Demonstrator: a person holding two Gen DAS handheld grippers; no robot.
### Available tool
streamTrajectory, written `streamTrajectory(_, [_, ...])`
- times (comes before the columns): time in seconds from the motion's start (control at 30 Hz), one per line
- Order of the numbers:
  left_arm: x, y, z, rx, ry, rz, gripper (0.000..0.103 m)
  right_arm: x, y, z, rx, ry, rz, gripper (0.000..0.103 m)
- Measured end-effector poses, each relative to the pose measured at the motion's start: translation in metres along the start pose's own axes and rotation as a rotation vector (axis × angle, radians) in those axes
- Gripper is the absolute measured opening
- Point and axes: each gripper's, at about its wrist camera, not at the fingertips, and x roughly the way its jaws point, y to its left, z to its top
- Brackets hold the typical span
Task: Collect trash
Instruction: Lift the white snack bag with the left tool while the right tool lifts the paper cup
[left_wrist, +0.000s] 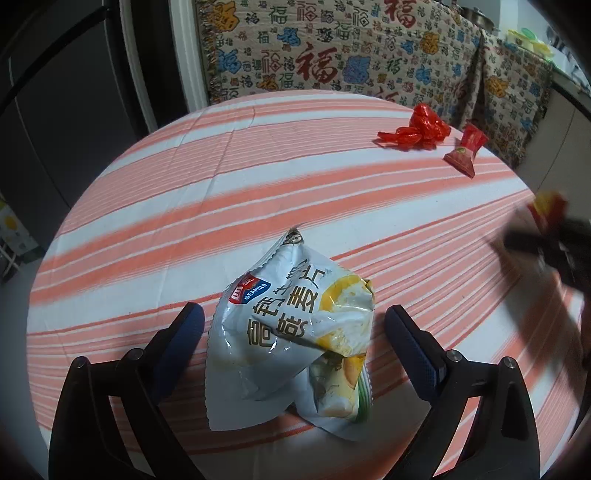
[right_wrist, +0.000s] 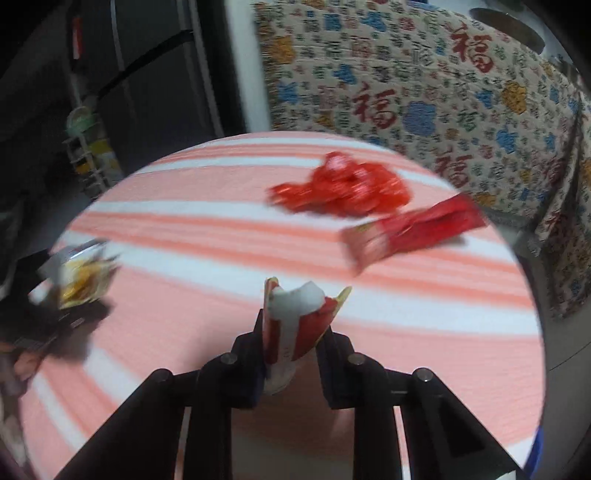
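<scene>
Mid-collection: the right gripper (right_wrist: 295, 332) clamps a red-and-white wrapper (right_wrist: 295, 325) at lower centre; the left gripper (left_wrist: 293, 325), jaws apart, straddles the Seamild oatmeal bag (left_wrist: 291, 332), needing closure.

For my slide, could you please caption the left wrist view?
Open left tongs straddle a white snack bag on the striped tablecloth.

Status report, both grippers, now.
Left hand-held gripper open around snack bag. Right hand-held gripper shut on red wrapper. Two red wrappers remain.
</scene>
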Motion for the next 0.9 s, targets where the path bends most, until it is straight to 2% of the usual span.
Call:
streamTrajectory(0.07, [0.000,0.000,-0.002,-0.002,0.007,0.008,0.101,-0.013,0.019,-0.016,-0.015,0.022,0.016,0.029])
streamTrajectory(0.1, [-0.001,0.000,-0.004,-0.006,0.012,0.012,0.102,-0.017,0.027,-0.022,-0.027,0.025,-0.002,0.049])
streamTrajectory(0.17, [-0.006,0.002,-0.010,-0.010,0.012,0.018,0.102,-0.017,0.038,-0.029,-0.032,0.030,-0.041,0.076])
streamTrajectory(0.33, [-0.017,0.010,-0.025,-0.009,0.013,0.017,0.102,-0.011,0.046,-0.029,-0.055,0.056,-0.092,0.078])
streamTrajectory(0.9, [-0.019,0.013,-0.026,0.002,0.013,0.009,0.102,-0.013,0.045,-0.029,-0.052,0.060,-0.093,0.080])
